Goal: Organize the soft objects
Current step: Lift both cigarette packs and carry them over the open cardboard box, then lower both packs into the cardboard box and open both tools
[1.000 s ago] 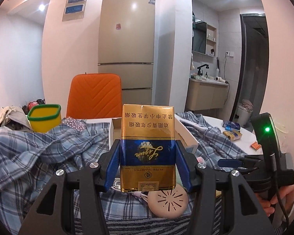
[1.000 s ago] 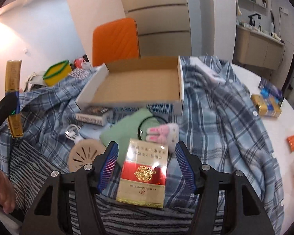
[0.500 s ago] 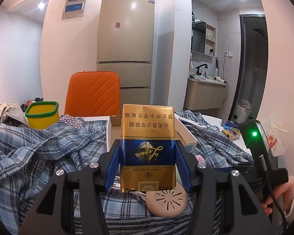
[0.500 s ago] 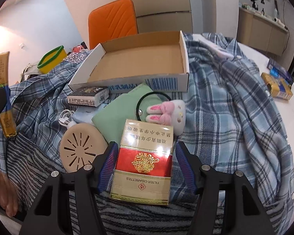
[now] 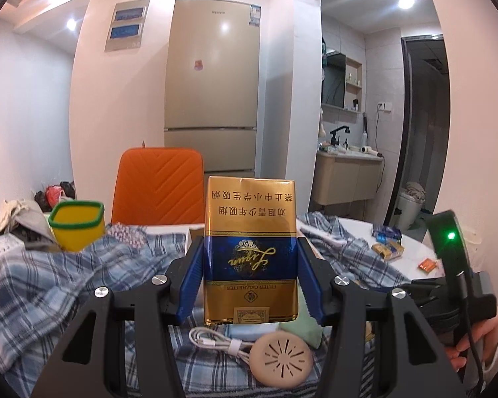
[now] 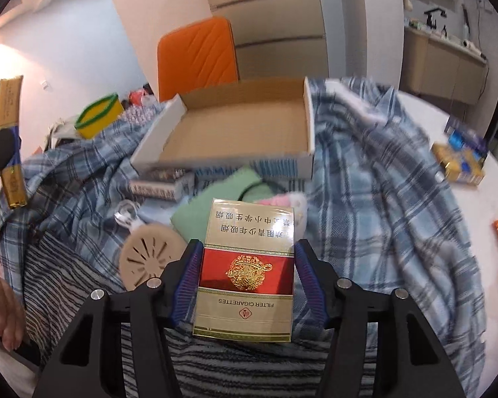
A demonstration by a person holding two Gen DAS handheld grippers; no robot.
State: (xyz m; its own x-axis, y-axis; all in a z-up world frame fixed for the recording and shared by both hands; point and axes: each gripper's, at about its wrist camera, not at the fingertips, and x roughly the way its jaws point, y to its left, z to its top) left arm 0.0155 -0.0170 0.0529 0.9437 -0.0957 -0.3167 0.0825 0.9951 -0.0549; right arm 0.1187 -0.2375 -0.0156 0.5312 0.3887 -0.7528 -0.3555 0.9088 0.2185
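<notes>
My left gripper (image 5: 250,243) is shut on a gold and blue cigarette pack (image 5: 250,205), held upright above the table; the same pack (image 6: 10,152) shows at the left edge of the right wrist view. My right gripper (image 6: 248,245) has its jaws closing on a red and gold cigarette pack (image 6: 245,275), with both blue pads against the pack's sides. That pack hangs over a striped cloth (image 6: 83,265). An open cardboard box (image 6: 239,126) with nothing in it lies beyond, on a blue plaid shirt (image 6: 381,182).
Between the box and my right gripper lie a beige round disc (image 6: 146,255), a green cloth (image 6: 215,192), a pink plush (image 6: 292,202) and a small box (image 6: 162,185). A yellow cup (image 6: 98,114) stands left, an orange chair (image 6: 196,53) behind. More packs (image 6: 458,162) lie right.
My right gripper came down around the red pack, its pads closed onto the pack's sides, and the pack has come up off the cloth. My left gripper rose a little with its pack.
</notes>
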